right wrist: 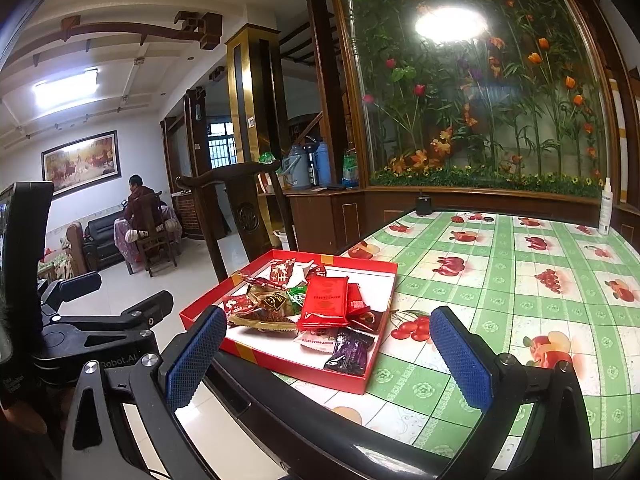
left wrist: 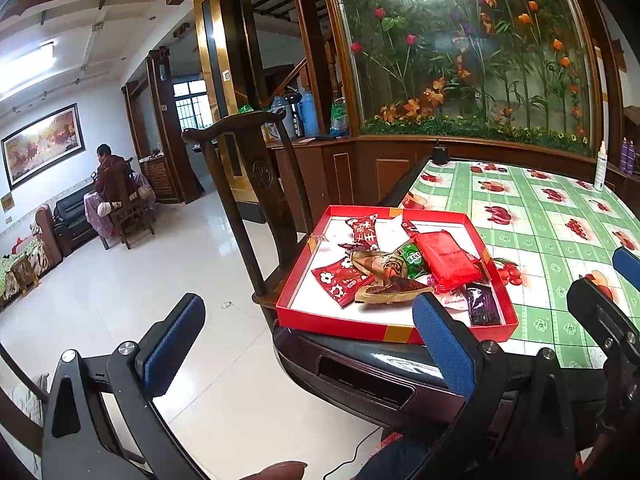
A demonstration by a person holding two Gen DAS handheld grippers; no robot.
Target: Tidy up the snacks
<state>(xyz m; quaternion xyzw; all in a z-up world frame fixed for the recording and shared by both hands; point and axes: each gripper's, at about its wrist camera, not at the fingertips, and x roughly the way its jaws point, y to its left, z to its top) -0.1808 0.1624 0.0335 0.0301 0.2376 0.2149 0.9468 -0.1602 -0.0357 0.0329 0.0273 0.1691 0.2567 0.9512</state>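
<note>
A shallow red box (left wrist: pixel 344 326) (right wrist: pixel 280 362) sits on the near left corner of the table. It holds several wrapped snacks: a large red packet (left wrist: pixel 448 258) (right wrist: pixel 325 307), a dark purple packet (left wrist: pixel 482 305) (right wrist: pixel 350 350), a green one (left wrist: pixel 414 258) (right wrist: pixel 297 294), brown and red wrappers (left wrist: pixel 340 282) (right wrist: pixel 260 314). My left gripper (left wrist: pixel 308 344) is open and empty, held off the table edge before the box. My right gripper (right wrist: pixel 328 356) is open and empty, just in front of the box; it also shows at the right of the left wrist view (left wrist: pixel 600 300).
The table (right wrist: pixel 520 280) has a green checked fruit-print cloth. A white spray bottle (right wrist: pixel 606 208) and a small dark pot (right wrist: pixel 423 204) stand at its far edge. A dark wooden chair (left wrist: pixel 248 184) stands left of the table. A person sits far off in the room.
</note>
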